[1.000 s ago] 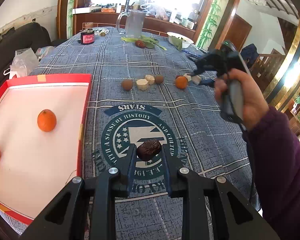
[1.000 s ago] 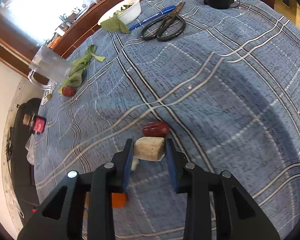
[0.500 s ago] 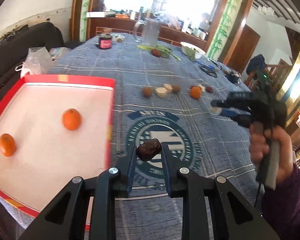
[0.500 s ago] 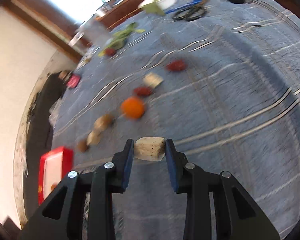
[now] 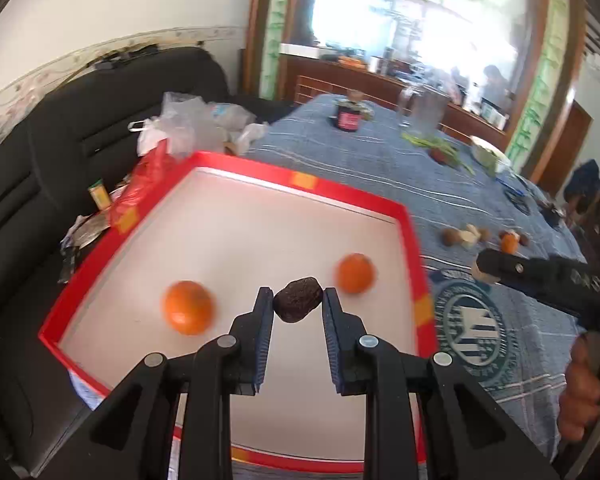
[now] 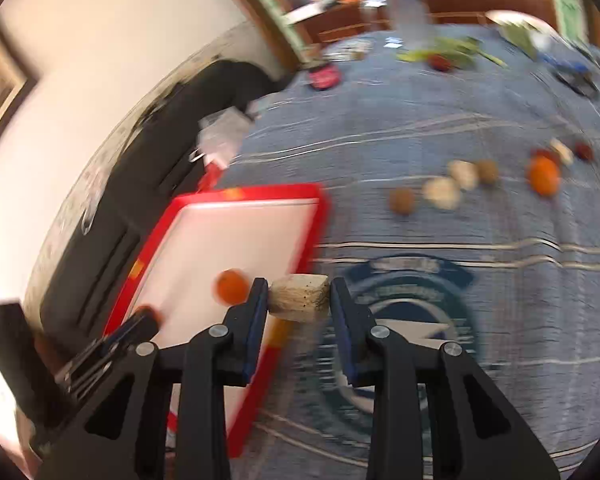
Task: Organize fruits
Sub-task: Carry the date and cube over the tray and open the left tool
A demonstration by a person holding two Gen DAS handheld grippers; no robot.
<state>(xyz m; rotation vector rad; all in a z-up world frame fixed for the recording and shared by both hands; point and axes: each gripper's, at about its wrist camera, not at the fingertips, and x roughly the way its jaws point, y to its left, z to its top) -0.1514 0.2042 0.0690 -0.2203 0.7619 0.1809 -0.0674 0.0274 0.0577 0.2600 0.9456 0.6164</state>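
Whereas a second earlier both loads were carried above the blue desk, the left tongs, clamped on a dark dried fruit, are now held over the red tray; the right tongs, clamped on a pale fruit chunk, are seen at the tray's edge. Release into the tray is judged imminent.

Red-rimmed white tray; two orange fruits; blue plaid cloth; blurred pale, seemingly speckled chunk; dark brown wrinkled fruit.
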